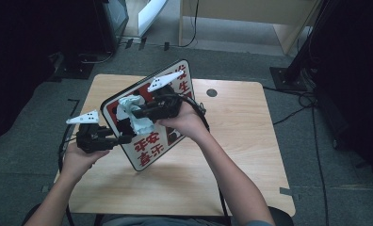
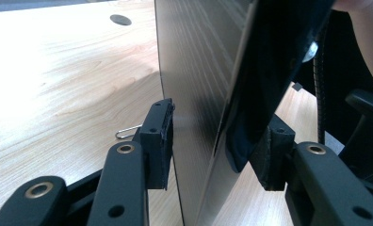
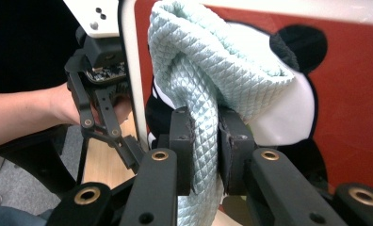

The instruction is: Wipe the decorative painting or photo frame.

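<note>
- The left gripper (image 1: 121, 139) clamps the edge of a red-and-white sign board (image 1: 149, 155), which stands tilted on its lower edge on the wooden table (image 1: 241, 141).
- The right gripper (image 3: 206, 141) pinches a pale blue quilted cloth (image 3: 198, 61) — pressed against the board's printed face.
- A paper clip (image 2: 127, 132) lies on the table behind the board.
</note>
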Demonstrator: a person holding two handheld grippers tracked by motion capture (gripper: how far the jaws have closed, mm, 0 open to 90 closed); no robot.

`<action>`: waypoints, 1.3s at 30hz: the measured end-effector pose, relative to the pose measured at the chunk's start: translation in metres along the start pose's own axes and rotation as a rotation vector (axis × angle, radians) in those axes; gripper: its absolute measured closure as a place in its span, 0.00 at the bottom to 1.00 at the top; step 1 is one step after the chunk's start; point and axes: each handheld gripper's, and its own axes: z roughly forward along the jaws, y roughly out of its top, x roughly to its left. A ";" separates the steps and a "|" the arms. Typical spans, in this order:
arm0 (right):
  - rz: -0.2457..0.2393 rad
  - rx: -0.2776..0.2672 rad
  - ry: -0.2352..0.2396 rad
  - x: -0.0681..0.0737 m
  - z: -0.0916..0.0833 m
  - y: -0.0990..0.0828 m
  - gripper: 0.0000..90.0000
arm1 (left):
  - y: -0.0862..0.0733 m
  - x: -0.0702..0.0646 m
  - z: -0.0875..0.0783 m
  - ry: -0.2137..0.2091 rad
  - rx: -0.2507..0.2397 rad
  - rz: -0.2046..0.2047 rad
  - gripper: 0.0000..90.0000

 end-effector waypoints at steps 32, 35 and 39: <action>0.039 0.029 0.026 -0.003 0.011 -0.032 0.87 | -0.002 -0.001 -0.002 0.013 0.005 0.011 0.63; 0.042 0.034 0.028 -0.003 0.012 -0.035 0.87 | -0.002 -0.001 -0.001 0.014 0.007 0.012 0.63; 0.042 0.034 0.030 -0.003 0.013 -0.039 0.87 | -0.002 -0.001 -0.001 0.015 0.005 0.013 0.62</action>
